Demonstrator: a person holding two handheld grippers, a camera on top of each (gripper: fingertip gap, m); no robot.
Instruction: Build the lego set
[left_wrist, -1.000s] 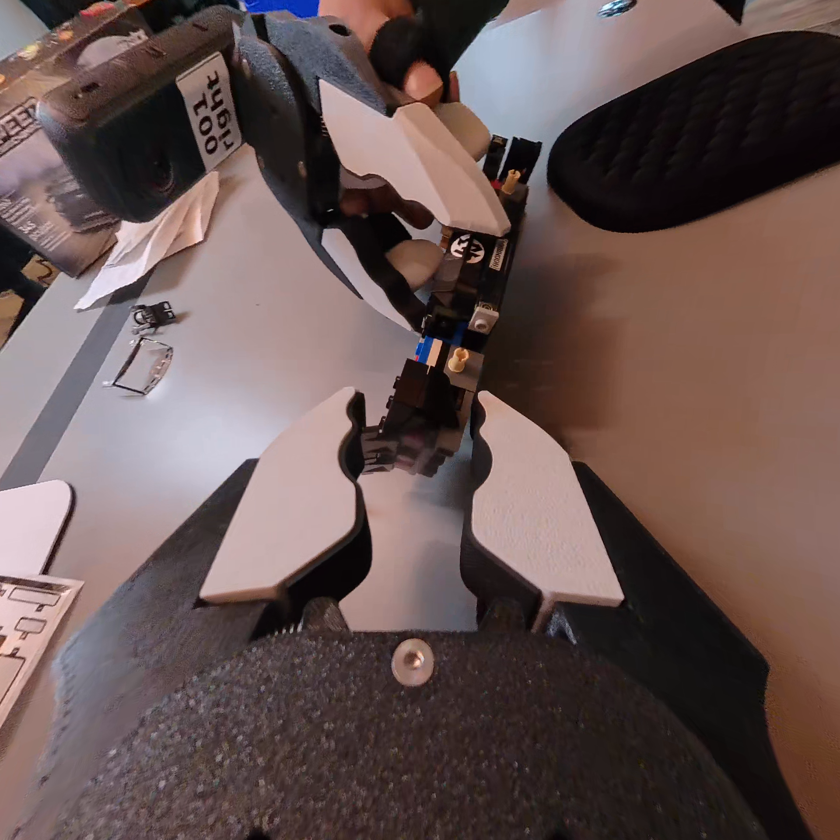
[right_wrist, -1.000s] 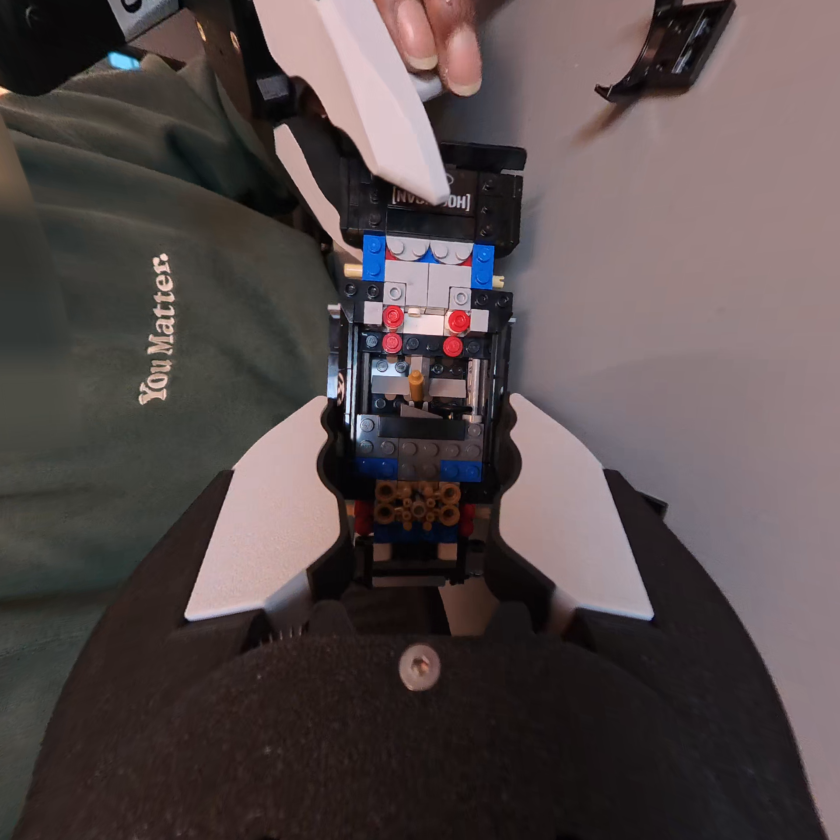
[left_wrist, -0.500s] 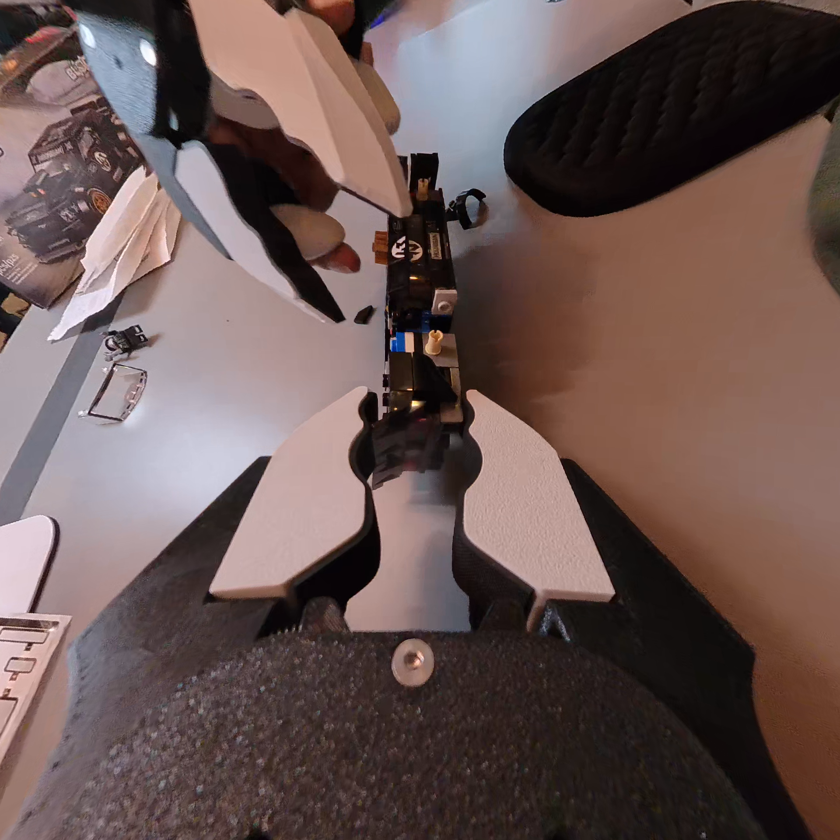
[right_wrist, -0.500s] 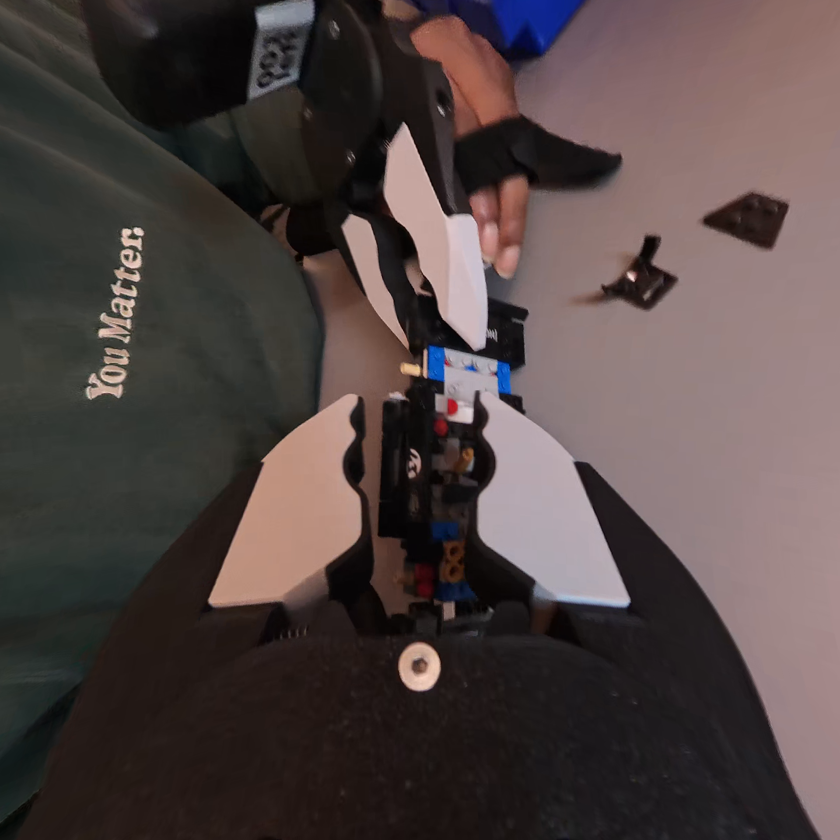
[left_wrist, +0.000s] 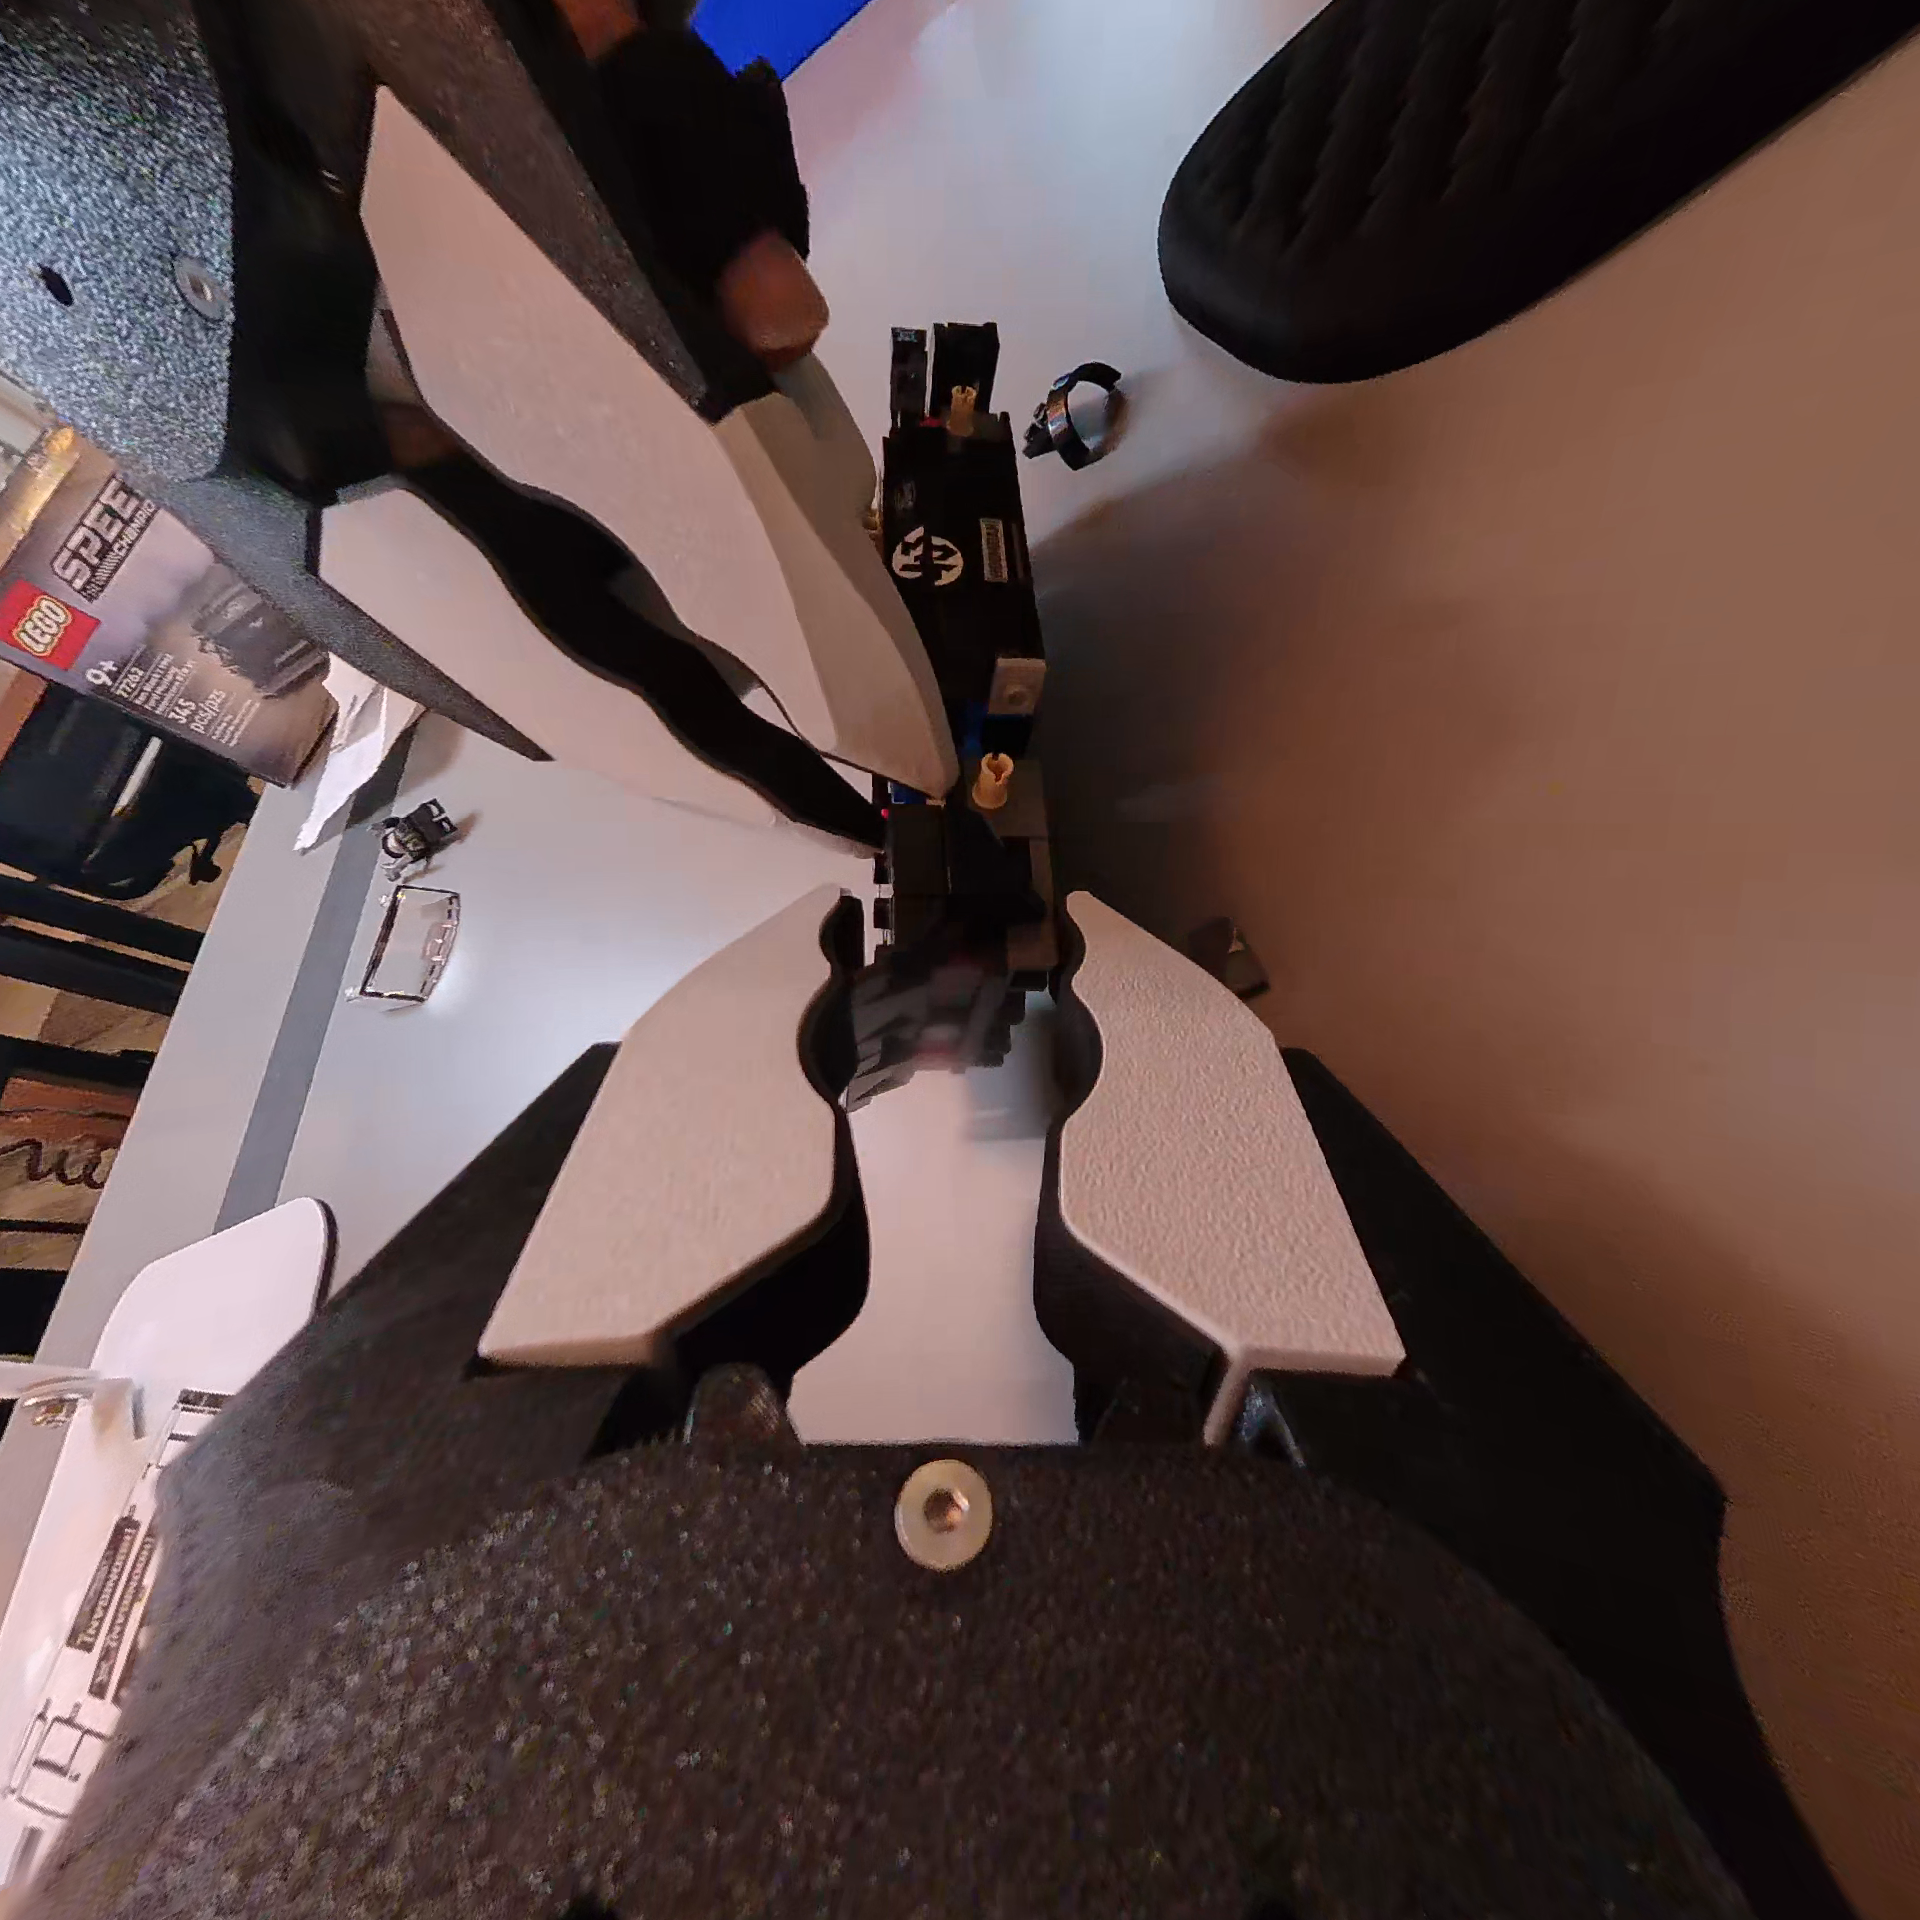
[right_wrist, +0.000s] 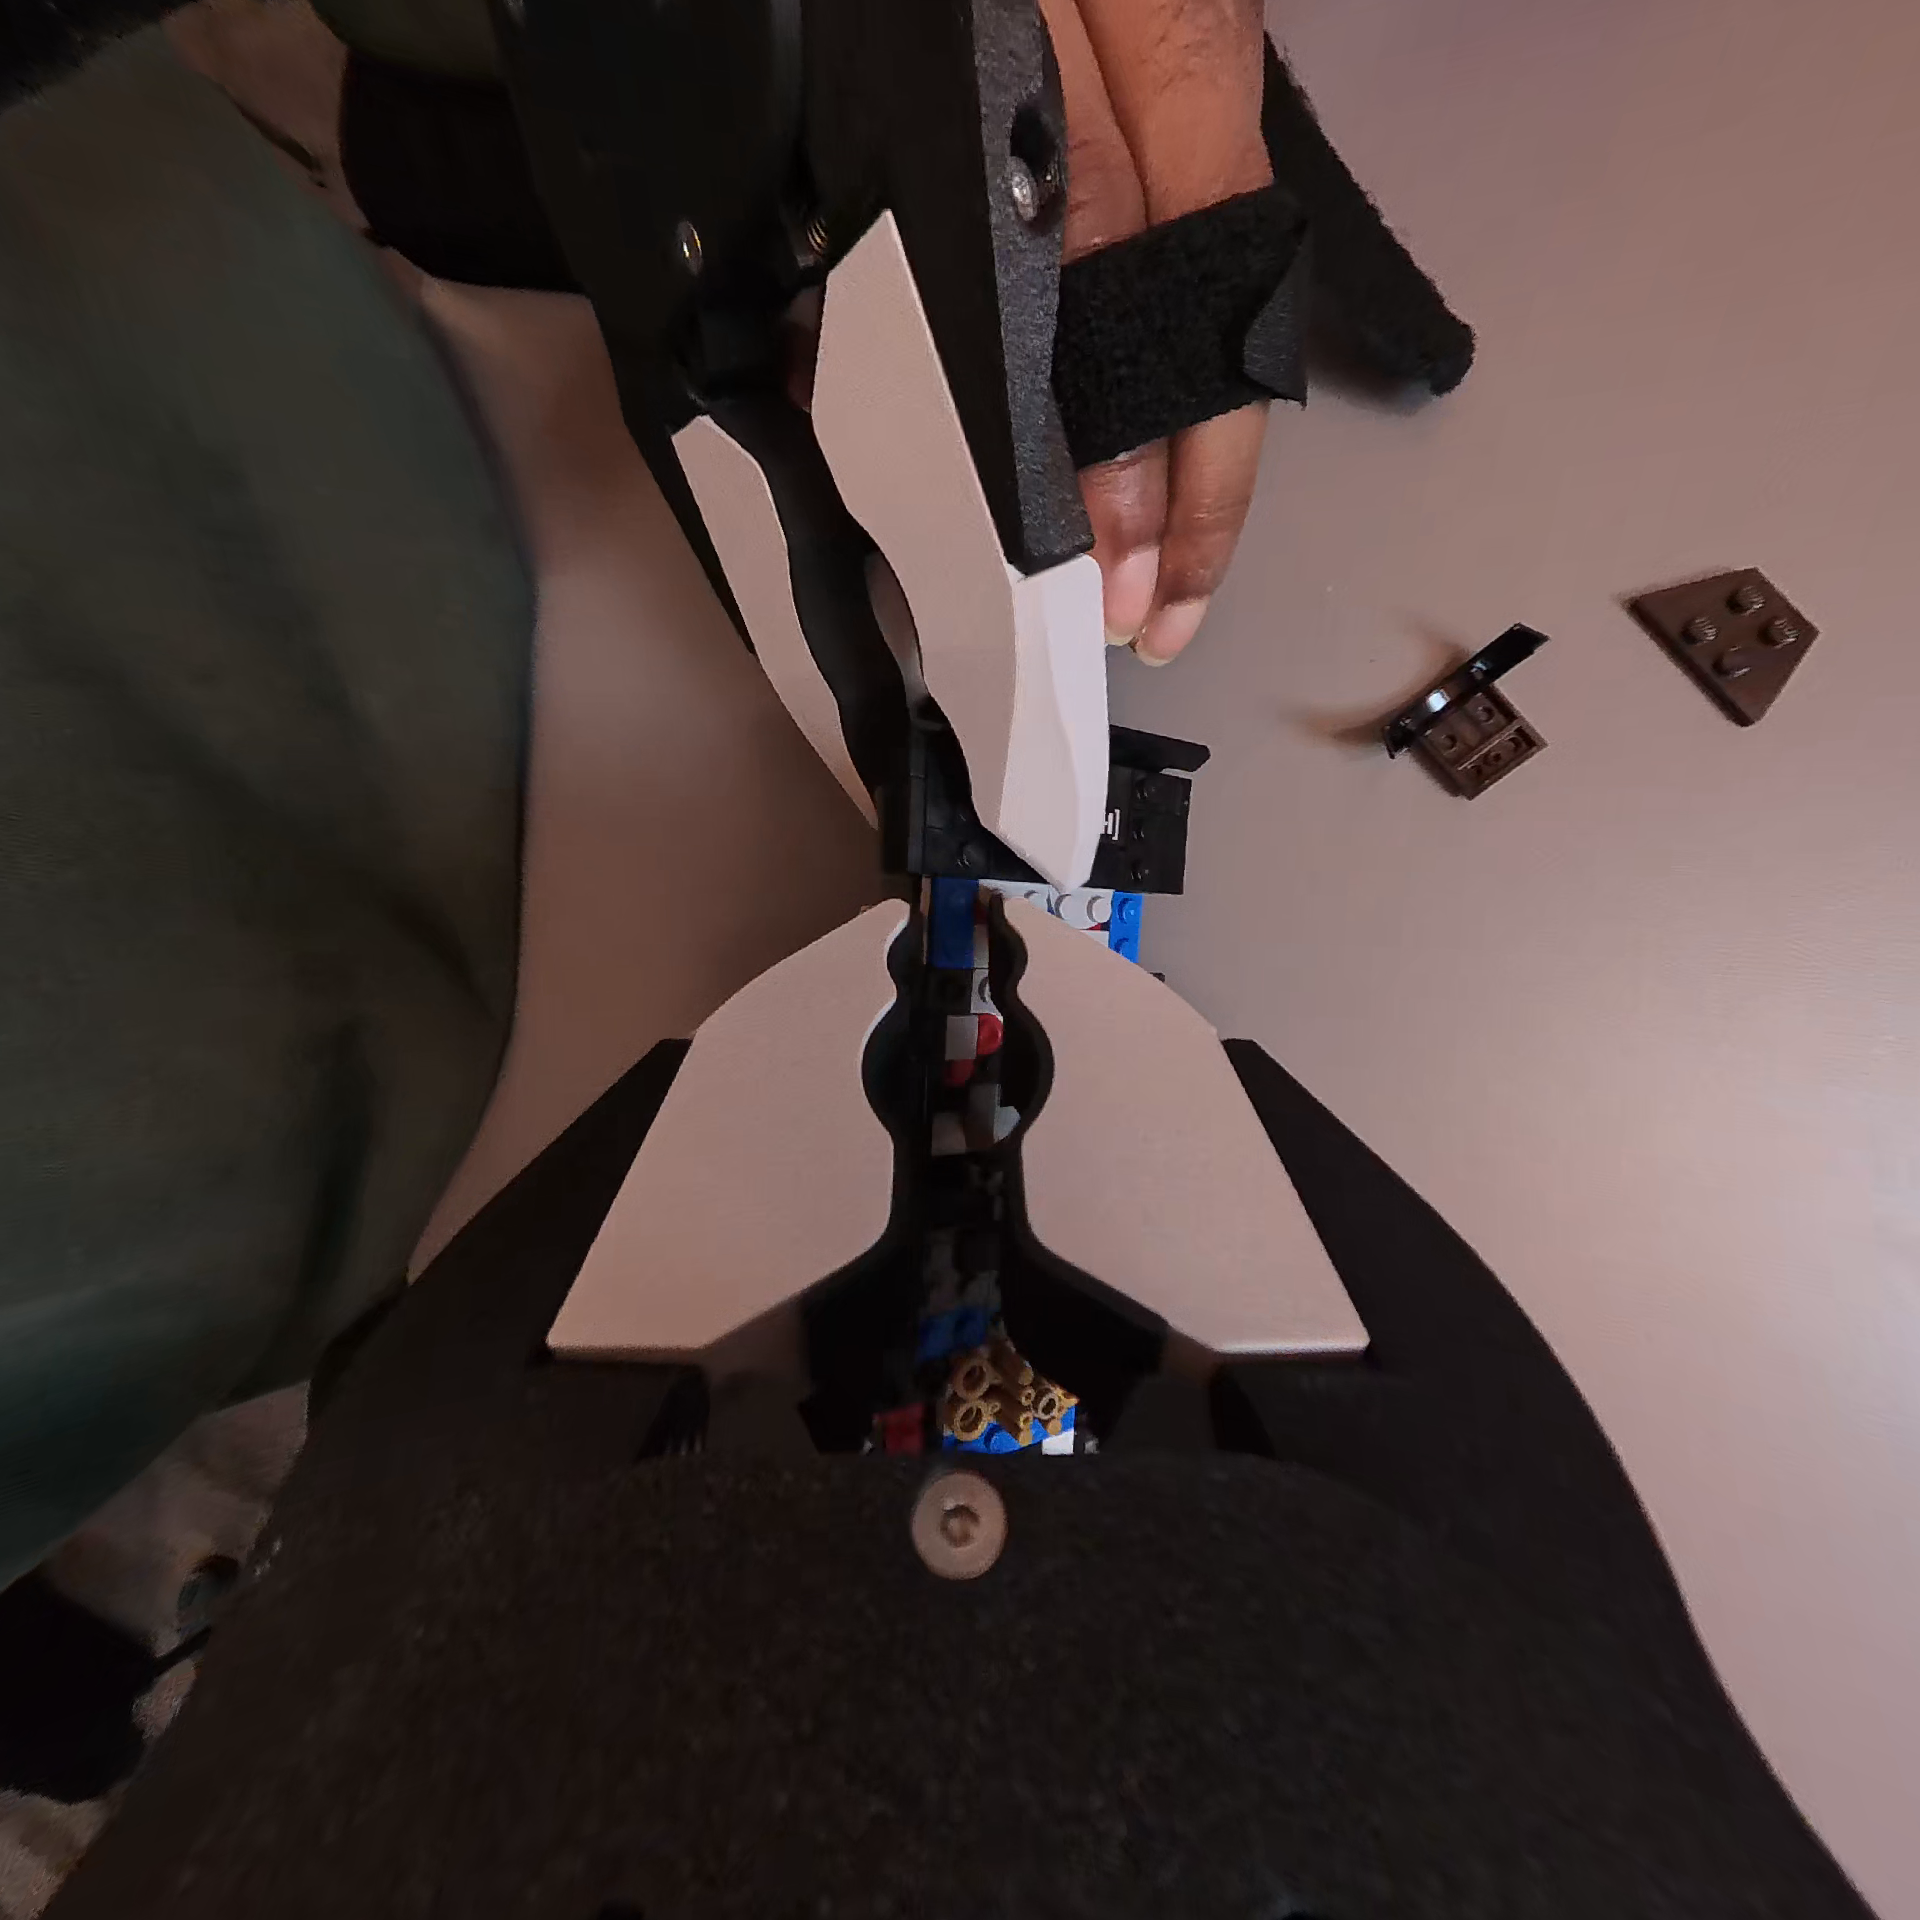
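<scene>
My right tool (right_wrist: 951, 925) is pinched nearly closed on the lego car (left_wrist: 961, 582); left tool (left_wrist: 951, 935) grips its other end, fingers apart w/ car between.

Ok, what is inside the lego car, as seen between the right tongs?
Inside the lego car, blue, red and white bricks show, with gold round pieces near the tongs' base. The right tongs cover the rest of the interior.

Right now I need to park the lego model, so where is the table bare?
Bare table lies between the lego model and the black pad. Crowded spots: the loose dark plates and, on the other side, the clear piece and box.
</scene>
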